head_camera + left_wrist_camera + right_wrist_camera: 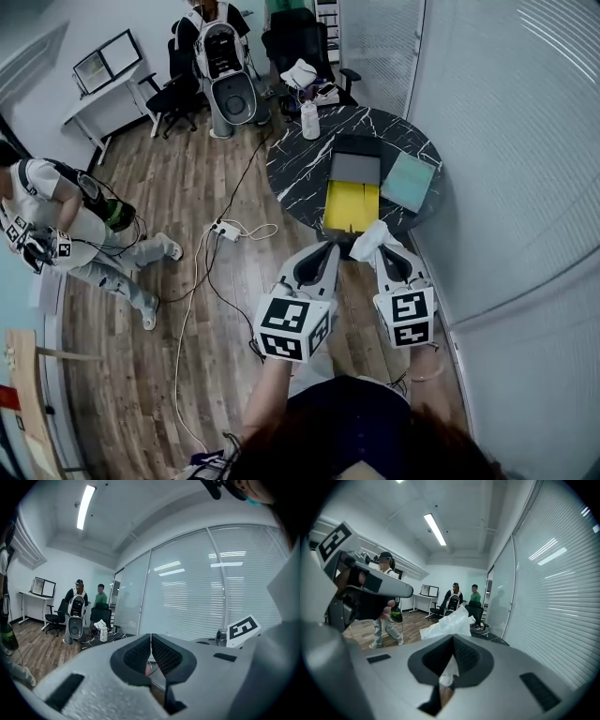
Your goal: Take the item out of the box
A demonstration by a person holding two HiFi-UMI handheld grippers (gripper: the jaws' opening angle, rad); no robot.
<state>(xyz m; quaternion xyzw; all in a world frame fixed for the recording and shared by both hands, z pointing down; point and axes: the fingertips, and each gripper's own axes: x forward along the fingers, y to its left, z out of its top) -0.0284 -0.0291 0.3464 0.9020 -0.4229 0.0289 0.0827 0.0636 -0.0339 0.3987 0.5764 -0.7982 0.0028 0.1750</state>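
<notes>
White crumpled plastic package (446, 626), seemingly the item, is pinched in the right gripper (453, 645), already out of the open yellow-lined box (349, 208); the left gripper (150, 643) is clenched on nothing.

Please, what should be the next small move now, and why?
Probably lower the right gripper to set the white bag on the table beside the box: its jaws grip the bag, already outside the box.

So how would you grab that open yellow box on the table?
Probably pinch the near wall of the yellow box, coming down from above: it lies flat and open upward, so that thin upright wall suits a pinch.
</notes>
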